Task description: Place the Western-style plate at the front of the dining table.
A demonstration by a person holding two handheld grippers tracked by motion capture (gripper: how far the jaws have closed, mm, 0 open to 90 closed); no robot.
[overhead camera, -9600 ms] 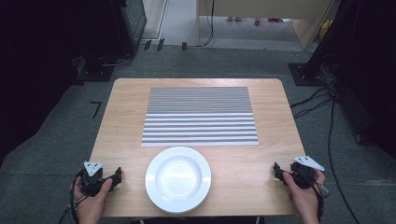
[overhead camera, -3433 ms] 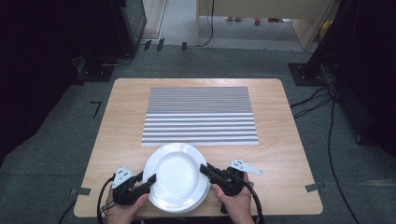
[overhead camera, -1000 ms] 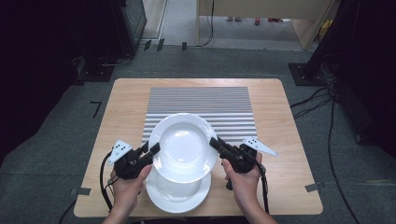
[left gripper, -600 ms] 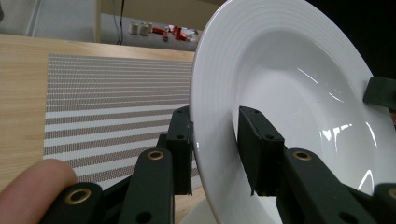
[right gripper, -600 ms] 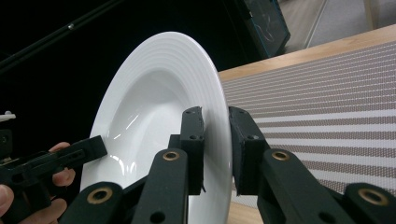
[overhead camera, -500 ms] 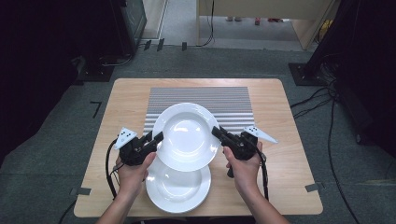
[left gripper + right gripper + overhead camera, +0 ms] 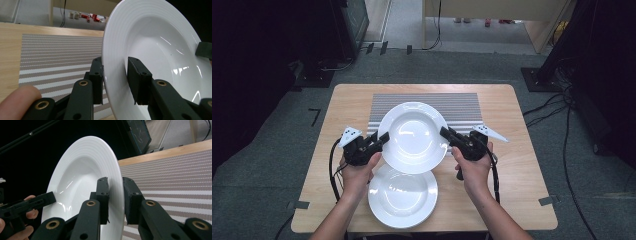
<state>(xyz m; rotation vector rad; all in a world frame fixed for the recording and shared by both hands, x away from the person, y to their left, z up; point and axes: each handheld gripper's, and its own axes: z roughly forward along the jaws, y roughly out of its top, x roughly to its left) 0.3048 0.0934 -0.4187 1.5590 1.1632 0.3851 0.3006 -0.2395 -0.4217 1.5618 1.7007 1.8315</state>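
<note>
Placemat (image 7: 462, 107) beyond lifted plate (image 7: 413, 136); second plate (image 7: 402, 195) beneath.

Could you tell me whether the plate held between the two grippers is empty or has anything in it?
Empty: the raised plate shows a bare, glossy white bowl in the high view.

No readable text, label, brand or number on anything in view

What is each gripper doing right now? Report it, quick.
Left gripper: shut on the upper plate, left rim.
Right gripper: shut on the upper plate, right rim.
</note>
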